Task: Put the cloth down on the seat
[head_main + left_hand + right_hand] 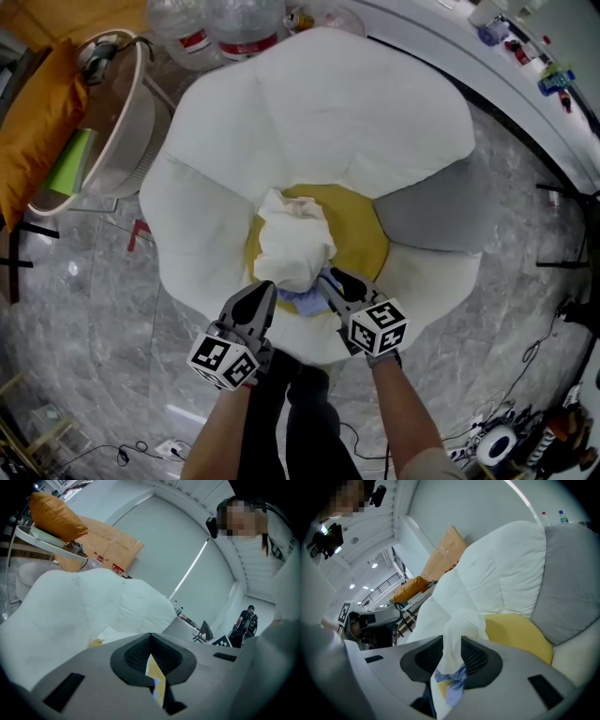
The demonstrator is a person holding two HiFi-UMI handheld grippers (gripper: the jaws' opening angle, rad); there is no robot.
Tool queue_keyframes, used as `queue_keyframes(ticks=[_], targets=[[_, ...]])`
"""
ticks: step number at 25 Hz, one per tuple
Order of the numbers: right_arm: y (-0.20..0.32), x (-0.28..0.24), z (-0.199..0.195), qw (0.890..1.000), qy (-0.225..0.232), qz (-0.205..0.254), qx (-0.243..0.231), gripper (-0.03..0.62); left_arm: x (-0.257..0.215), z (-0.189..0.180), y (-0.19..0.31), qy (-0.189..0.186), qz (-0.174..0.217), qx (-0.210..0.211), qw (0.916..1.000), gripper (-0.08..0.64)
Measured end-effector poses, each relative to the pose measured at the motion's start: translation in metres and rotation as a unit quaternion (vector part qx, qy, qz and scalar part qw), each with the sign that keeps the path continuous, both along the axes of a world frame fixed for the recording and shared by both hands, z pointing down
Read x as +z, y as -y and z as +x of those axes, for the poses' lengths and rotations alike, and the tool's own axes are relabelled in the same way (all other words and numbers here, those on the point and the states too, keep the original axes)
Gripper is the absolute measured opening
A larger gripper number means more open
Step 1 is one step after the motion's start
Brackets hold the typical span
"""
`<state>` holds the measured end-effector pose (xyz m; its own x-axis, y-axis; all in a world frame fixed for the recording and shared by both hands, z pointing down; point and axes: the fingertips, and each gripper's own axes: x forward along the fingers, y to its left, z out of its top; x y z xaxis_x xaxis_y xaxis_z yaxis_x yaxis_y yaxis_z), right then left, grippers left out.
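A crumpled white cloth [292, 246] lies heaped on the round yellow seat [364, 236] at the middle of a flower-shaped beanbag chair. A pale blue part of the cloth [305, 298] trails toward me. My right gripper [333, 281] is at the cloth's near edge. In the right gripper view the cloth [457, 639] runs up between the jaws of the right gripper [452, 645], and both pads press on it. My left gripper [261, 292] sits just left of the heap, jaws together with nothing in them. Its own view shows the left gripper [151, 637] over a sliver of yellow seat [96, 643].
White cushion lobes [328, 103] ring the seat, with one grey lobe [436, 211] at the right. A round tub with an orange cushion [37, 122] stands at the left, large water bottles [220, 28] behind. My legs [291, 412] stand on the marble floor; cables lie at the lower right.
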<state>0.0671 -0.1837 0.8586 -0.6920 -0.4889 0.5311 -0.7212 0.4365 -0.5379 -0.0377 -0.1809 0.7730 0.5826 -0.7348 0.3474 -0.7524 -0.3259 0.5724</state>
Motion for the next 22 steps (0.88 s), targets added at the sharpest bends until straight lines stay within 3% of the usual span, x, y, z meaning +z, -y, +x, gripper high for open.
queue_keyframes(ticks=[8,22], targets=[[-0.006,-0.032,-0.001,1.0,0.009,0.022,-0.008,0.036,-0.015,0.01,-0.011,-0.001,0.007,-0.001,1.0,0.012],[-0.027,-0.101,-0.015,0.998,0.031,0.045,-0.042,0.017,-0.051,0.017,-0.031,0.006,0.011,0.002,0.9999,0.012]])
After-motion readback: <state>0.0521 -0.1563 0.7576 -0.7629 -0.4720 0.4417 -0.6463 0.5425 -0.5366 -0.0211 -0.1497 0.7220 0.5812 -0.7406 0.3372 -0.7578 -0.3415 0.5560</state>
